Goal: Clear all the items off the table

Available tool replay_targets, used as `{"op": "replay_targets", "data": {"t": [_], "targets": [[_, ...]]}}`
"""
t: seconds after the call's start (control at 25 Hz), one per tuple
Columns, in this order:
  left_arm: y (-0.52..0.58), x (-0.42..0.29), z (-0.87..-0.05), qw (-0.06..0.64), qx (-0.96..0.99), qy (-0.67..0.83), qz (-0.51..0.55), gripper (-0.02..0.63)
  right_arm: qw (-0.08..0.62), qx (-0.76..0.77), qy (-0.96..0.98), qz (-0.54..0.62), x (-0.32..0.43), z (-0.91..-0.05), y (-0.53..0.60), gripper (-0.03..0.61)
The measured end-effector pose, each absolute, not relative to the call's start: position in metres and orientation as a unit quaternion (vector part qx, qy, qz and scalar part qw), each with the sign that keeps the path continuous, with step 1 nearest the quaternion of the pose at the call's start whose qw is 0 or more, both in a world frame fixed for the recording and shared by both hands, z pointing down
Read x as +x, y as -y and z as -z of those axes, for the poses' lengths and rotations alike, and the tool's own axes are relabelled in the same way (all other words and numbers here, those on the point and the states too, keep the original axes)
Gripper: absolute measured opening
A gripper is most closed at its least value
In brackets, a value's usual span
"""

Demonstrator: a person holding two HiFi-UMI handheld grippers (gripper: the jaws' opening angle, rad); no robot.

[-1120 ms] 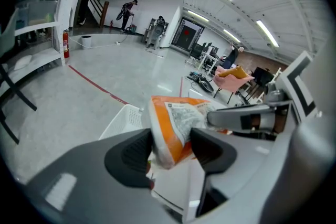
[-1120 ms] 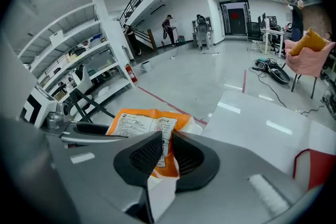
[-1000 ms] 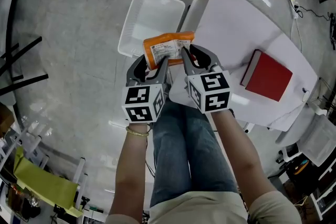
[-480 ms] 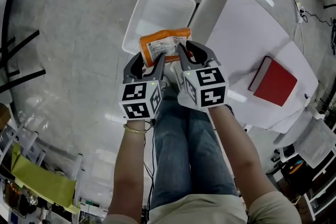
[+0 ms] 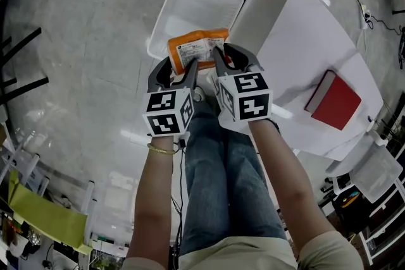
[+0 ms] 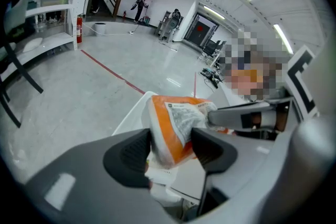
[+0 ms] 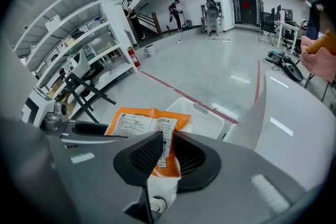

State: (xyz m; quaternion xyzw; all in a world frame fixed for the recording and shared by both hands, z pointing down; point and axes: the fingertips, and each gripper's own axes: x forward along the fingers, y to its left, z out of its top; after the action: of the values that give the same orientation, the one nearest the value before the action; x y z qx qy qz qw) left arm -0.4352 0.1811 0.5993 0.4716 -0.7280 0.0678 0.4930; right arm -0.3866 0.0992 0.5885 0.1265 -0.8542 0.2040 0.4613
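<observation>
Left gripper (image 6: 170,147), jaws half apart, clamps orange plastic packet with white label (image 5: 197,50). Right gripper (image 7: 168,152), jaws nearly closed, pinches opposite edge. Packet above white plastic floor basket (image 5: 190,9), not released. Red flat book (image 5: 335,101) left on white table (image 5: 304,41).

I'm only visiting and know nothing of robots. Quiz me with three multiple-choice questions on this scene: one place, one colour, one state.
1. Where is the red book? A on the white table; B in a drawer; C on a shelf.
2. What colour is the held packet? A blue; B orange; C green.
3. How is the packet held? A by one gripper; B by both grippers; C by none.
Answers: 1 A, it lies on the table; 2 B, orange with a white label; 3 B, the left gripper and the right gripper each pinch it.
</observation>
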Motion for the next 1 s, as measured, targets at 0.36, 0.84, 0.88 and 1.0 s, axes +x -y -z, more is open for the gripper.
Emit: {"op": "replay_targets", "data": {"t": [0.36,0.84,0.88,1.0], "targets": [[-0.189,-0.443,-0.625,0.501,0.461,0.729,-0.073,0.250,0.481,0.123,0.847,-0.189,-0.397,-0.614,-0.105,0.069],[-0.189,-0.452,-0.654,0.514,0.462,0.718,-0.088,0.252,0.497,0.131,0.836,-0.194,-0.405,-0.640,-0.105,0.072],[-0.189,-0.453,-0.656,0.514,0.462,0.717,-0.090,0.251,0.498,0.131,0.835,-0.195,-0.405,-0.642,-0.105,0.072],[-0.189,-0.454,-0.661,0.519,0.463,0.713,-0.093,0.252,0.505,0.131,0.830,-0.198,-0.405,-0.648,-0.106,0.074]]}}
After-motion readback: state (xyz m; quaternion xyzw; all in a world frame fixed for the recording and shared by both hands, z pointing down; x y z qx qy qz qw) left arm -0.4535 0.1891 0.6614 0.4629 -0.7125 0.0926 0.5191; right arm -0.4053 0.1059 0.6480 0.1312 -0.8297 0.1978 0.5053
